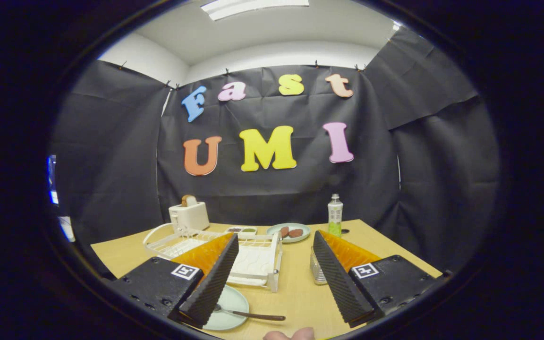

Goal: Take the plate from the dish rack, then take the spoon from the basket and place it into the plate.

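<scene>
Fingers [274, 283] stand wide apart with nothing between them but bare wood, raised a little above the near edge of the tabletop [295, 288]. Going by size from there: the white wire dish rack [258, 257] sits beyond my left finger toward the left side of the tabletop, and I see no plate standing in it. Behind it, at the far left corner, is a toaster [188, 215] with bread in its slot. At the far edge sits a second dish with food [289, 231], a small tray of sauces [242, 230] beside it, and a bottle [335, 215] toward the far right. The metal mesh basket [318, 271] is tucked just behind my right finger, mostly hidden. The pale green plate [227, 307] lies flat at the near edge, partly under my left finger, and the spoon [253, 314] rests with its bowl on the plate and its dark handle running out over the rim toward the middle. I judge the placing done, so the step in hand is a clean retreat: I would keep the fingers spread, lift straight up and back, and avoid brushing the overhanging handle, which could tip the spoon off. Someone's fingertips [290, 335] show at the near edge.
</scene>
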Tool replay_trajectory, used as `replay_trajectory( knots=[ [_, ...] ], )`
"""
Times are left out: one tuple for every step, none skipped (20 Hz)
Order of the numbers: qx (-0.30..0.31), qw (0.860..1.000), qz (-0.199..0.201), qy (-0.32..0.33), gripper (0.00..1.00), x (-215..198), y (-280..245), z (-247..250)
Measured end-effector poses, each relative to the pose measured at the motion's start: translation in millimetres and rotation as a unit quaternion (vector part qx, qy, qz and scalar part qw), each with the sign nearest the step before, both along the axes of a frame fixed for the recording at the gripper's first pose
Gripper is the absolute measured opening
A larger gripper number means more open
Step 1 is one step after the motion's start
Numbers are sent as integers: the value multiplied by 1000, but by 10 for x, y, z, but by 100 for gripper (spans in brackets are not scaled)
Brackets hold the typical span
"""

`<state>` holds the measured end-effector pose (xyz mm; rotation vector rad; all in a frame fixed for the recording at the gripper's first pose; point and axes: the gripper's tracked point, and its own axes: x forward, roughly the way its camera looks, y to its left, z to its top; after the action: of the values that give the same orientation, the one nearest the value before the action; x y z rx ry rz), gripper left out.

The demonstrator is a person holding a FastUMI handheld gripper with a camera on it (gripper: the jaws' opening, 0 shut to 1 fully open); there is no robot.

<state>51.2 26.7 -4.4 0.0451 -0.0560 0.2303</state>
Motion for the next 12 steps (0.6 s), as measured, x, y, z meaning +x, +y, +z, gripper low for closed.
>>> replay_trajectory(
  knots=[
    [3, 1000, -9, 2, 100, -58, -51, 21],
    [6, 1000, -16, 3, 100, -130, -86, 41],
    [9, 1000, -24, 4, 100, -209, -132, 76],
    [13, 999, -32, 3, 100, -286, -178, 100],
    [14, 999, -41, 0, 100, -360, -224, 126],
    [13, 999, -51, -5, 100, -426, -279, 162],
    [11, 998, -65, -11, 100, -471, -348, 198],
    [13, 997, -76, -15, 100, -520, -404, 237],
    [17, 996, -80, -16, 100, -573, -408, 262],
    [19, 996, -82, -15, 100, -620, -414, 283],
    [18, 996, -86, -14, 100, -659, -444, 297],
    [16, 996, -89, -16, 100, -706, -473, 325]
  ],
)
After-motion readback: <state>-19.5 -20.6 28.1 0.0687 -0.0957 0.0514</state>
